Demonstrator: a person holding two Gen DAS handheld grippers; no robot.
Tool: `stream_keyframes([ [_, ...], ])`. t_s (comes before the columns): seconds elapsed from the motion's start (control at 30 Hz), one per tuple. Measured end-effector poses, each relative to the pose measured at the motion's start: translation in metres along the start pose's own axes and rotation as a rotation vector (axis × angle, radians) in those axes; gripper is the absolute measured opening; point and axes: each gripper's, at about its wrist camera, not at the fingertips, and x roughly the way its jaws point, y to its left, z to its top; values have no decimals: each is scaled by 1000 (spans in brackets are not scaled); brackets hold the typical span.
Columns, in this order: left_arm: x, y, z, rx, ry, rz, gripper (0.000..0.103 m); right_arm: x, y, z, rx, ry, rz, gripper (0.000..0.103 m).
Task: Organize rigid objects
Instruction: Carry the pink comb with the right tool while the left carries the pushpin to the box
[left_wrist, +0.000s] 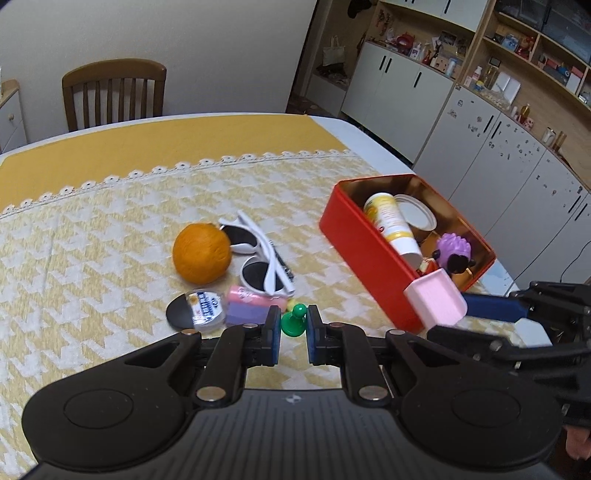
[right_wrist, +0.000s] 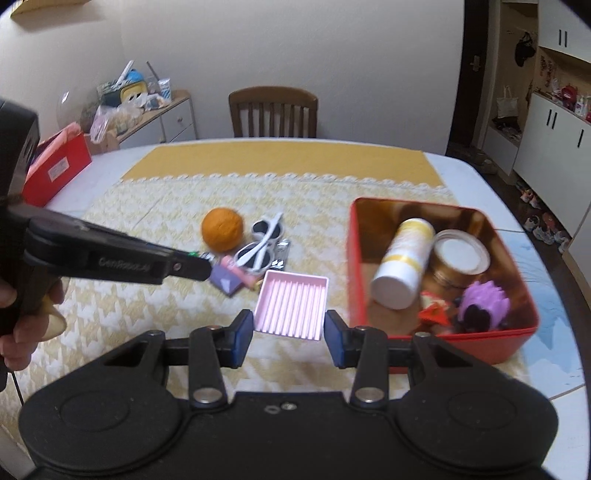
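Red tin is the landmark, sitting on the yellow houndstooth cloth at the table's right side. Right gripper is clamped on a pink ribbed tray, pads pressing both side walls, tray held clear of the cloth just left of the tin's near corner. In the left wrist view the same tray hangs against the tin's near end, overlapping its wall.

Left gripper is nipped tight on a small green pawn-shaped piece, lifted off the cloth, left of the tin.

Inside the tin: a white-and-yellow tube lying on its side, a round gold can with a white lid, a purple spiky toy, something orange-red beside it, too blurred to name.

Loose on the cloth, well left of the tin: an orange, white sunglasses touching it, a pink-and-purple block, a small round clear case, a dark small item under the sunglasses' arm.

A person's hand grips the left gripper's handle. A wooden chair stands beyond the table's far edge.
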Motion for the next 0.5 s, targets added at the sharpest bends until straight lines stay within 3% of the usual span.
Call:
stream_keyframes([
  [0.5,11,-83,38,92,1,-120,13,-20,-77,15,45,-35,-108,41],
])
